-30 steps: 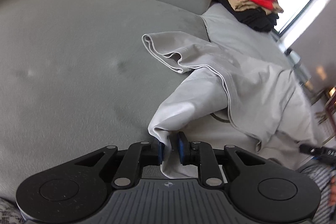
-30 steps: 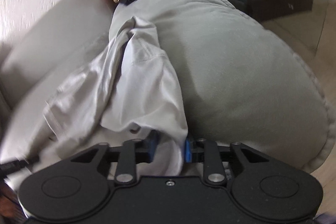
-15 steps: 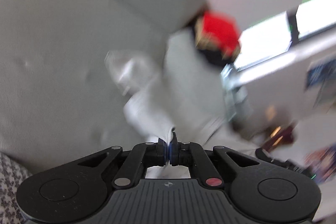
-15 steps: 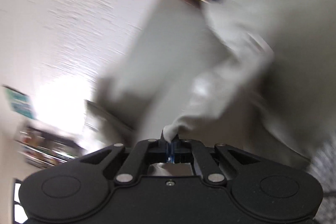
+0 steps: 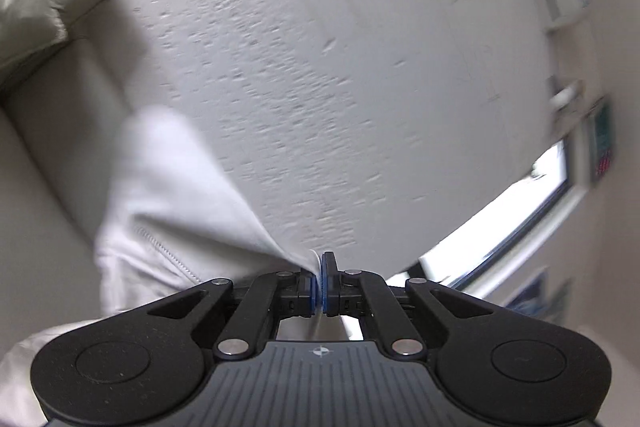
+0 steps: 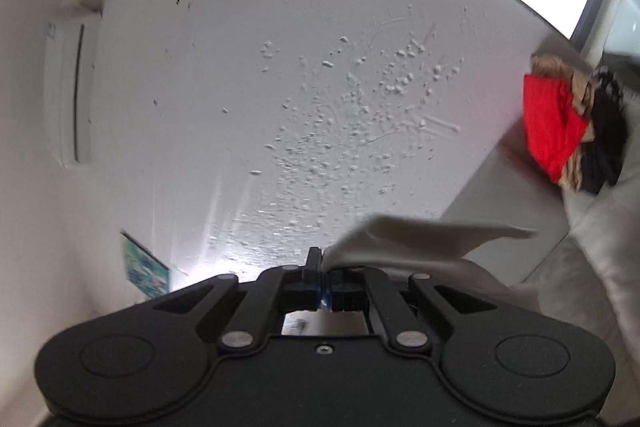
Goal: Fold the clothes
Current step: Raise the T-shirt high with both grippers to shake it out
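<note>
Currently the left gripper (image 5: 320, 281) and right gripper (image 6: 321, 281) each have their fingers pinched fully together on a thin edge of the pale garment (image 5: 168, 195), which is held up in front of the textured wall (image 5: 320, 47) above the grey sofa (image 5: 44, 147). Risk: each pinch takes only a sliver of cloth, so a quick shake or uneven pull could slip a corner free and collapse the spread. Room looks open ahead of both grippers, though the pile of folded clothes (image 6: 568, 127) at the sofa's end limits laying-out space on that side.
</note>
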Motion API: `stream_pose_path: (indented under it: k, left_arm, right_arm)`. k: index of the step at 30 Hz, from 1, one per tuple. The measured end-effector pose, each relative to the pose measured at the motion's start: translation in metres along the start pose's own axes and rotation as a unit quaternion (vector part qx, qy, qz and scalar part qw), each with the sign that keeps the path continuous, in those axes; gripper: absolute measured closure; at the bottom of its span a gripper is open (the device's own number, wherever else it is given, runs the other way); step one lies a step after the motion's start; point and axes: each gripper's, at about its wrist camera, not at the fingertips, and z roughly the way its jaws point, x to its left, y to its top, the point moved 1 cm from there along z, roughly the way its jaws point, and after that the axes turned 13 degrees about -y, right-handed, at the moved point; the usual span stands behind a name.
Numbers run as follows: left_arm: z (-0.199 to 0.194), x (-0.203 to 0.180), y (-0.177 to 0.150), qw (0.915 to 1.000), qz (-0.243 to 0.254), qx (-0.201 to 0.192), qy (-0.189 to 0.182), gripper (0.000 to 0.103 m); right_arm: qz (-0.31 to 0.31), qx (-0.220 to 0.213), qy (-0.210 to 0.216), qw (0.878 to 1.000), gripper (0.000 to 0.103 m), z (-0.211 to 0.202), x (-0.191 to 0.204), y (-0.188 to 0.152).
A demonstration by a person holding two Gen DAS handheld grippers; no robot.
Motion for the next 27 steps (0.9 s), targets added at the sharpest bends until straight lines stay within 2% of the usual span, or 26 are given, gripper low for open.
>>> stream_pose_path:
  k: [2,6,10,13,15,17,19,21,24,27]
  left_arm:
    - [-0.016,-0.021,0.002,0.9991,0.016,-0.030,-0.024,0.102]
    - [-0.036,-0.061,0.001,0.9956,0.056,-0.057,-0.049,0.102]
    - [-0.056,-0.100,-0.010,0.9886,0.113,-0.078,-0.061,0.102]
    - [-0.061,-0.108,-0.014,0.9853,0.142,-0.080,-0.050,0.102]
    - [-0.055,-0.097,-0.012,0.9874,0.140,-0.068,-0.031,0.102]
    - [-0.043,-0.074,-0.010,0.9912,0.123,-0.049,-0.004,0.102]
    - [-0.019,-0.029,-0.004,0.9948,0.092,-0.024,0.036,0.102]
    - [0.006,0.017,-0.003,0.9944,0.061,0.005,0.086,0.102]
    - [0.051,0.086,-0.011,0.9825,0.038,0.052,0.175,0.102]
    - [0.101,0.121,-0.007,0.9725,0.050,0.078,0.214,0.102]
  right_arm:
    - [0.015,-0.014,0.039,0.999,0.101,-0.017,0.000,-0.006]
    - [-0.003,-0.030,0.066,0.997,0.101,-0.051,0.016,-0.009]
    - [-0.073,-0.066,0.096,0.990,0.101,-0.093,0.057,-0.012]
    - [-0.118,-0.091,0.104,0.983,0.101,-0.117,0.080,-0.015]
    - [-0.133,-0.095,0.097,0.982,0.101,-0.113,0.087,-0.011]
    - [-0.141,-0.089,0.074,0.983,0.101,-0.089,0.085,-0.006]
    - [-0.130,-0.067,0.041,0.988,0.101,-0.049,0.068,-0.001]
    - [-0.119,-0.039,-0.005,0.992,0.101,0.002,0.046,-0.002]
    - [-0.117,0.003,-0.087,0.989,0.101,0.088,0.009,-0.006]
    - [-0.128,0.028,-0.156,0.979,0.101,0.167,-0.015,-0.004]
